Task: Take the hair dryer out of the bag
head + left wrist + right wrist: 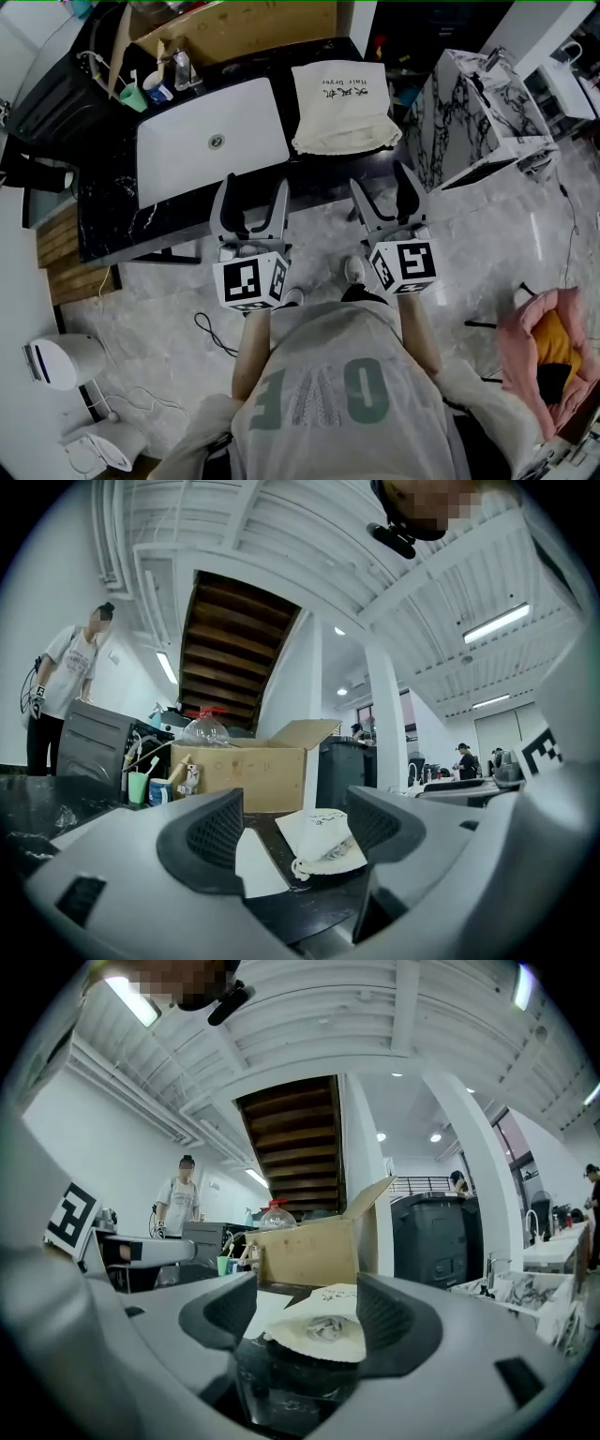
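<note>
Both forearms (pixel 251 347) are stretched forward; the left gripper (pixel 255 187) and right gripper (pixel 382 183) are held level, jaws wide, empty. The closed drawstring bag (pixel 342 108) is seen on the black counter (pixel 112 206), beyond the right gripper.

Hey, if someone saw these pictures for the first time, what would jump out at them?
A cream drawstring bag lies on the dark counter, just right of a white sink. Short of the counter's near edge, the left tongs and right tongs hover side by side, both open and empty.
</note>
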Motion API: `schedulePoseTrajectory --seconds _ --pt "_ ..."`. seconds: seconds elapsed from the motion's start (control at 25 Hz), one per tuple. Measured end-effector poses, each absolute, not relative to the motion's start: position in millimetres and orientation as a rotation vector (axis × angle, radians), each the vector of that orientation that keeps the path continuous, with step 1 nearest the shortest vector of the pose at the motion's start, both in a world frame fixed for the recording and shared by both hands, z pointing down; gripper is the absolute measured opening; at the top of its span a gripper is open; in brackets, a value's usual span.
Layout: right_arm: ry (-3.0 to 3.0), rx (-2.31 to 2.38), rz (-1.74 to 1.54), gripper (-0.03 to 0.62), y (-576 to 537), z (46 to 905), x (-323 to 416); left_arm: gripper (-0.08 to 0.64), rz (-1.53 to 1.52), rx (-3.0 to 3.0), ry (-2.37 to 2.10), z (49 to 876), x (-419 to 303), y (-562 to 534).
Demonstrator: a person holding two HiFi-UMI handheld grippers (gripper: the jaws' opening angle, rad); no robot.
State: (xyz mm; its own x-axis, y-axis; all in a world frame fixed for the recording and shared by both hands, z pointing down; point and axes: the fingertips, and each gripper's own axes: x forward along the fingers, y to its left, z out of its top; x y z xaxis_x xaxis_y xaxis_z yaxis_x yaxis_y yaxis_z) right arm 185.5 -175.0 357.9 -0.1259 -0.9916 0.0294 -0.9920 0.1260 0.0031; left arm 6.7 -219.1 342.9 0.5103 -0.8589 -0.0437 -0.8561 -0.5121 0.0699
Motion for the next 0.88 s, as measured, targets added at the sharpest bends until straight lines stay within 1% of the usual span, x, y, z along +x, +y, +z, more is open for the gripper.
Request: schedulePoseTrajectory --seconds 0.24,0.44,0.68,0.88 --pt "-2.272 1.945 -0.120 0.319 -193 360 220 0.318 -0.141 2.679 -1.550 341 38 -230" --pt "-2.160 1.732 -0.342 0.319 -216 361 246 0.318 -0.176 2.638 -1.547 342 67 -236" --pt "-2.019 1.313 -0.640 0.319 -252 375 252 0.318 -0.195 2.579 -1.576 350 89 -234" --pt "-1.897 0.922 -0.745 0.318 -280 423 250 0.318 -0.194 2.510 -1.637 361 94 -232"
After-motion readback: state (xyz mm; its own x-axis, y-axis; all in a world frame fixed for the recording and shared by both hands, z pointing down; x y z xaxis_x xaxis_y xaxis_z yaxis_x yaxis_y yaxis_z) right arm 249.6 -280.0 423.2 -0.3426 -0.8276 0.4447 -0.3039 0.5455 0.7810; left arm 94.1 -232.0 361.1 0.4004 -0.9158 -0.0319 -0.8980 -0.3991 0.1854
